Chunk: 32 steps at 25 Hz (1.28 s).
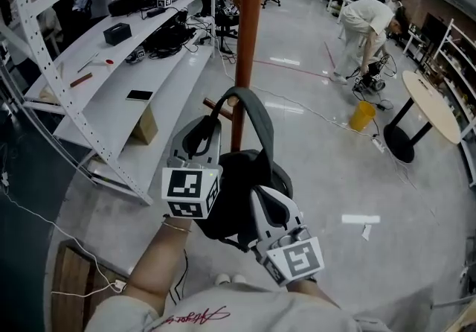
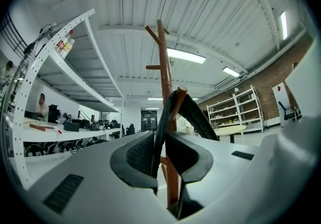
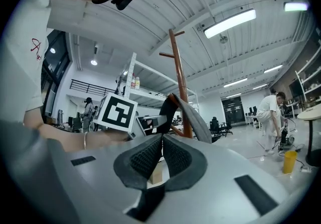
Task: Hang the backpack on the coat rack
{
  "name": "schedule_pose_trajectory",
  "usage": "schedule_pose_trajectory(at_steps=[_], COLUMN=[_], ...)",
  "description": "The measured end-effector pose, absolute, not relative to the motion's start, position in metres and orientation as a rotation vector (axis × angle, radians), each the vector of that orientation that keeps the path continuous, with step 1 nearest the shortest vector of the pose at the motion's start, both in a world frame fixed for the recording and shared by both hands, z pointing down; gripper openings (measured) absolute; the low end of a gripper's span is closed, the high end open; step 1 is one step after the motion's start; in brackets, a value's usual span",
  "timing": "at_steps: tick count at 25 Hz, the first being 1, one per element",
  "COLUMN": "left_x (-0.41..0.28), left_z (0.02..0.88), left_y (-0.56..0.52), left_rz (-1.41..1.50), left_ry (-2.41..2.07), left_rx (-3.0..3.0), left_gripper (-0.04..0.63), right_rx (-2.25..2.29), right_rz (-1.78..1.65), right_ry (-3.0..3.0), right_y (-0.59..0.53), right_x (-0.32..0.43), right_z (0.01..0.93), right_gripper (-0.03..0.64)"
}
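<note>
The brown coat rack [image 1: 249, 33] stands just ahead of me. The black backpack [image 1: 238, 196] hangs below its low peg [image 1: 220, 108], with the grey top strap [image 1: 256, 111] looped over the peg's tip. My left gripper [image 1: 212, 122] is shut on the strap's left side beside the peg. In the left gripper view the strap [image 2: 161, 117] runs up between the pads to the peg [image 2: 181, 90]. My right gripper [image 1: 258, 193] is shut on the backpack at its top right. In the right gripper view its pads [image 3: 150, 156] are pressed together below the strap [image 3: 193, 117].
White shelving [image 1: 111, 62] with tools and cables runs along the left, a cardboard box [image 1: 146, 126] under it. A person [image 1: 368, 21] bends over at the far right near a yellow bucket [image 1: 362, 115] and a round table [image 1: 431, 103]. Cables cross the floor.
</note>
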<state>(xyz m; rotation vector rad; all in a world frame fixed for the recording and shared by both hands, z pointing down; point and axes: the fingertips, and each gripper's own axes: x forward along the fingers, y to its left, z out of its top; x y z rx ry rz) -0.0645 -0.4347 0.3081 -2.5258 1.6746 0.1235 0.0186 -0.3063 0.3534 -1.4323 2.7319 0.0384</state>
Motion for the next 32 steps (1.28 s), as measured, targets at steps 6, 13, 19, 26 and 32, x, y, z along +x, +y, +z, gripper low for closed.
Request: schedule_pose_trajectory(at_steps=[6,13,19,26,32], left_x=[-0.078,-0.075,-0.067,-0.057,-0.053], left_z=[0.332,0.342,0.354,0.359,0.367], left_y=[-0.402,-0.347,-0.309,-0.288,-0.281], left_rz=[0.117,0.238,0.245,0.211,0.197], left_ry=[1.757,1.800,1.782,1.731,1.723], left_rx=[-2.556,-2.574,-2.645,-2.674,-2.699], left_gripper=[0.063,0.061,0.050,0.027,0.021], right_rx=[-1.377,-1.348,-1.345,-1.365,-1.356], right_rz=[0.050,0.093,0.096,0.079,0.086], right_ry=[2.750,2.757,2.757,2.747,2.755], right_y=[-0.292,-0.276,-0.270,-0.269,-0.267], right_x=[0.008,-0.005,-0.012,-0.011,-0.013], right_z=[0.349,0.344,0.344,0.349,0.350], right_gripper=[0.017,0.017,0.017,0.017,0.017])
